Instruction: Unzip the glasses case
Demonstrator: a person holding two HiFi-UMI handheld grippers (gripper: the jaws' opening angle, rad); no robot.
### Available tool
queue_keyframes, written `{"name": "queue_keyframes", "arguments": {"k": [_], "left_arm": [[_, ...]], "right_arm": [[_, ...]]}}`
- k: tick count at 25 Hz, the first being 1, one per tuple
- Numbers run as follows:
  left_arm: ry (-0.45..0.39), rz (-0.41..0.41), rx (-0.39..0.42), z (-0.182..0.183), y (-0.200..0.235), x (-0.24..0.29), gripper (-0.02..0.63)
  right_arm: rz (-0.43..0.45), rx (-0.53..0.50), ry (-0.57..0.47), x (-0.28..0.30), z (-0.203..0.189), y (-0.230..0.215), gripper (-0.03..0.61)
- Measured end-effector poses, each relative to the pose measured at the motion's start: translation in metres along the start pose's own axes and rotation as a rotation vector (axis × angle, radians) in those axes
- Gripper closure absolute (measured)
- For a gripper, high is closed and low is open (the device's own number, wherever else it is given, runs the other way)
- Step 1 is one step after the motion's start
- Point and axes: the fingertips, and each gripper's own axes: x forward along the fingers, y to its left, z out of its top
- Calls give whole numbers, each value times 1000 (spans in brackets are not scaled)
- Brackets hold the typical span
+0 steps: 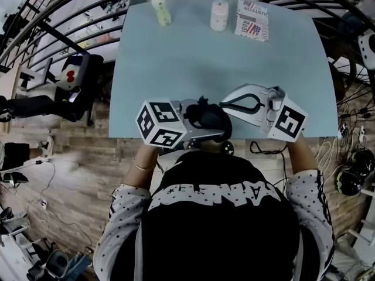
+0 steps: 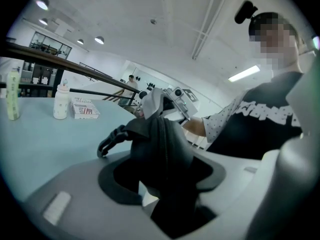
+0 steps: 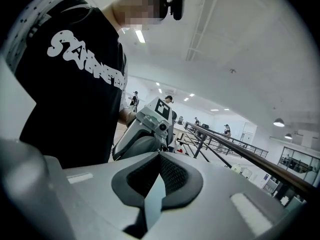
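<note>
At the table's (image 1: 176,57) near edge, our left gripper (image 2: 159,184) is clamped on the black glasses case (image 2: 160,144). Our right gripper (image 3: 159,159) is just beside it, jaws together with nothing between them. At the table's far edge stand 3 things: a green bottle (image 1: 160,9), a white bottle (image 1: 219,14) and a box (image 1: 252,20).

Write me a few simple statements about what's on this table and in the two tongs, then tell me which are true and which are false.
1. The left tongs are clamped on a black case. True.
2. The right tongs stand wide open. False: they are shut, and nothing shows between them.
3. A green bottle, a white bottle and a box stand along the far edge of the table. True.
4. The black case lies beside the box. False: it is in the left tongs by the table's near edge, close to the person.
</note>
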Motion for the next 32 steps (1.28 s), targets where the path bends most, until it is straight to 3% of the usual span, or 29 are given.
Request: {"name": "queue_keyframes", "arguments": {"k": [8, 16, 26, 32], "left_arm": [[66, -8, 20, -11, -2, 7, 614], [66, 12, 36, -11, -2, 7, 614], [-24, 22, 38, -3, -1, 4, 614], [-134, 39, 29, 15, -2, -9, 614]], "right_arm": [[42, -49, 29, 5, 1, 7, 572], [23, -45, 28, 6, 2, 7, 572], [-35, -40, 10, 2, 4, 1, 555], [-105, 6, -3, -7, 0, -4, 557]]}}
